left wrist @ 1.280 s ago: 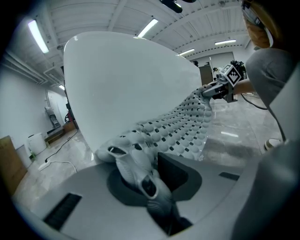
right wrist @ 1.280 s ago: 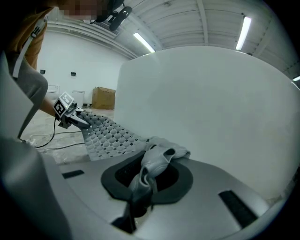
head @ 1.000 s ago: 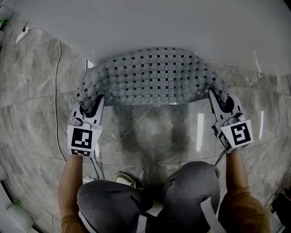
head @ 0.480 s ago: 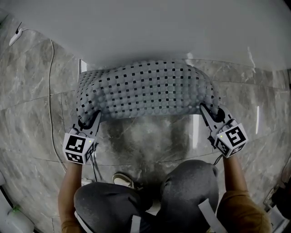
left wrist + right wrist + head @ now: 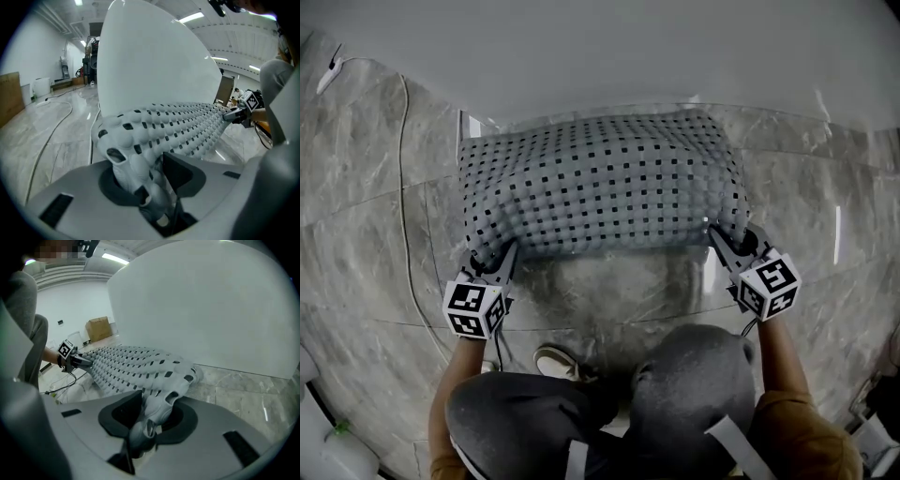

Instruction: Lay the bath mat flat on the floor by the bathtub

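A grey bath mat (image 5: 595,183) with rows of bumps and small square holes is stretched between my two grippers, low over the marble floor beside the white bathtub (image 5: 609,47). Its far edge lies close to the tub's foot. My left gripper (image 5: 499,261) is shut on the mat's near left corner (image 5: 133,164). My right gripper (image 5: 719,246) is shut on the near right corner (image 5: 157,411). In the left gripper view the mat (image 5: 187,129) runs across to the right gripper (image 5: 241,112); in the right gripper view the mat (image 5: 126,364) reaches the left gripper (image 5: 77,359).
The tub's curved white wall (image 5: 150,56) rises just behind the mat. A thin white cable (image 5: 401,187) trails over the floor at the left. The person's knees (image 5: 609,412) and a shoe (image 5: 555,361) are just behind the grippers. A cardboard box (image 5: 98,329) stands far off.
Both grippers have come lower and nearer the person with the mat still gripped. The sagging mat has spread out into a flatter, wider sheet close to the floor.
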